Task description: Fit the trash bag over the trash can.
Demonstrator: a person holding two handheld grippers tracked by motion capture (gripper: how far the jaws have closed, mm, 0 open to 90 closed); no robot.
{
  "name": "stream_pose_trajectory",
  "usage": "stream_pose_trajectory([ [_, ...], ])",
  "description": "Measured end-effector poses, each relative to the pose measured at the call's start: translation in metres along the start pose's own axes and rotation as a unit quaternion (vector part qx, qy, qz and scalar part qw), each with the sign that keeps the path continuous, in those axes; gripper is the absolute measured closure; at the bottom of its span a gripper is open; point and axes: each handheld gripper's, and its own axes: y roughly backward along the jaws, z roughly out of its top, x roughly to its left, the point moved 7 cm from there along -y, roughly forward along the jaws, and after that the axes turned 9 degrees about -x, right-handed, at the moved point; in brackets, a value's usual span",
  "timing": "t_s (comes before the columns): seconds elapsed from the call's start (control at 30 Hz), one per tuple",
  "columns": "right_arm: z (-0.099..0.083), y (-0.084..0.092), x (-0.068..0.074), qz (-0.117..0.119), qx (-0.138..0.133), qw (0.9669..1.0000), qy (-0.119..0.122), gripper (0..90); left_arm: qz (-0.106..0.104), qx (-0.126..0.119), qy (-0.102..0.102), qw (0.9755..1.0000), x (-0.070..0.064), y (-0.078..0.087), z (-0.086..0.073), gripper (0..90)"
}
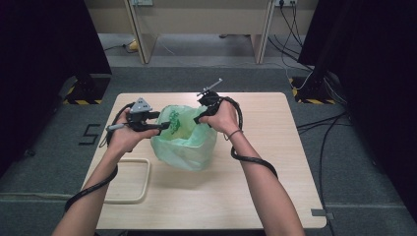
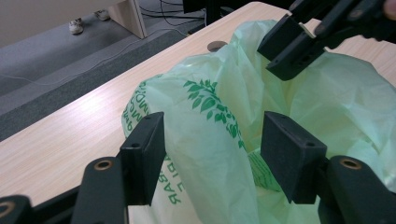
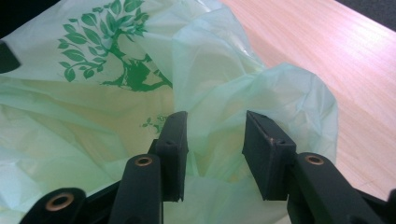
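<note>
A pale green plastic bag (image 1: pixel 184 142) printed with a green tree stands open in the middle of the wooden table (image 1: pixel 275 167). My left gripper (image 1: pixel 164 125) is at the bag's left rim. In the left gripper view the jaws (image 2: pixel 212 154) stand wide apart with a fold of the bag (image 2: pixel 210 116) rising between them, not pinched. My right gripper (image 1: pixel 199 118) is at the bag's far right rim and shows as black jaws (image 2: pixel 292 51) above the bag. In the right gripper view its jaws (image 3: pixel 215 149) are apart around a crumpled edge of the bag (image 3: pixel 116 93).
A white rounded rectangular loop (image 1: pixel 129 182) lies flat on the table near its front left corner. A small dark disc (image 2: pixel 215 45) sits on the table beyond the bag. Black cables trail from both grippers along the forearms. Dark screens stand at either side of the table.
</note>
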Motion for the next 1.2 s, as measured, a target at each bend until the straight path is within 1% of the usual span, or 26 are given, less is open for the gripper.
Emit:
stream_pose_trajectory([
  [0.07,0.003,0.005,0.005,0.003,-0.005,0.9999,0.011,60.0,0.001,-0.002,0.002,1.0000,0.001,-0.002,0.002,39.1],
  [0.17,0.012,0.017,0.020,0.011,-0.022,0.9990,0.036,61.3,0.002,-0.001,0.002,1.0000,0.002,-0.006,0.005,38.9],
  [0.2,0.012,0.019,0.026,0.018,-0.021,0.9986,0.044,61.8,0.002,-0.001,0.003,1.0000,0.002,-0.007,0.006,38.7],
  [0.27,0.010,0.018,0.033,0.032,-0.013,0.9982,0.049,62.5,0.003,0.002,0.001,1.0000,0.002,-0.010,0.007,38.6],
  [0.33,0.002,0.014,0.040,0.032,0.005,0.9974,0.064,63.0,0.005,0.010,-0.004,0.9999,0.003,-0.014,0.007,38.4],
  [0.37,-0.001,0.013,0.041,0.033,0.009,0.9972,0.066,63.4,0.004,0.012,-0.004,0.9999,0.004,-0.016,0.007,38.3],
  [0.47,-0.008,0.012,0.040,0.020,0.020,0.9967,0.076,63.7,0.008,0.017,-0.012,0.9998,0.004,-0.021,0.007,38.1],
  [0.5,-0.010,0.012,0.040,0.022,0.020,0.9964,0.079,63.7,0.011,0.017,-0.013,0.9997,0.004,-0.022,0.007,38.2],
  [0.57,-0.013,0.014,0.044,0.033,0.019,0.9961,0.080,63.7,0.017,0.023,-0.022,0.9994,0.005,-0.025,0.006,37.6],
  [0.67,-0.015,0.018,0.048,0.036,0.021,0.9945,0.096,63.7,0.024,0.030,-0.034,0.9987,0.007,-0.029,0.006,37.4],
  [0.7,-0.016,0.020,0.051,0.038,0.021,0.9942,0.098,63.7,0.028,0.032,-0.035,0.9985,0.008,-0.031,0.006,37.4],
  [0.8,-0.021,0.023,0.057,0.050,0.024,0.9919,0.114,63.7,0.041,0.042,-0.045,0.9973,0.012,-0.036,0.005,37.4],
  [0.83,-0.022,0.024,0.058,0.051,0.026,0.9914,0.118,63.6,0.044,0.041,-0.053,0.9968,0.014,-0.037,0.006,37.4],
  [0.93,-0.025,0.027,0.060,0.053,0.027,0.9904,0.125,63.5,0.052,0.050,-0.062,0.9955,0.018,-0.042,0.008,38.0],
  [1.03,-0.026,0.029,0.061,0.056,0.028,0.9890,0.134,63.4,0.060,0.057,-0.064,0.9945,0.024,-0.046,0.007,39.3],
  [1.17,-0.030,0.030,0.063,0.062,0.030,0.9884,0.135,63.4,0.068,0.067,-0.056,0.9939,0.029,-0.052,0.004,40.1],
  [1.2,-0.031,0.031,0.063,0.064,0.031,0.9886,0.133,63.4,0.070,0.068,-0.063,0.9932,0.031,-0.054,0.004,40.1],
])
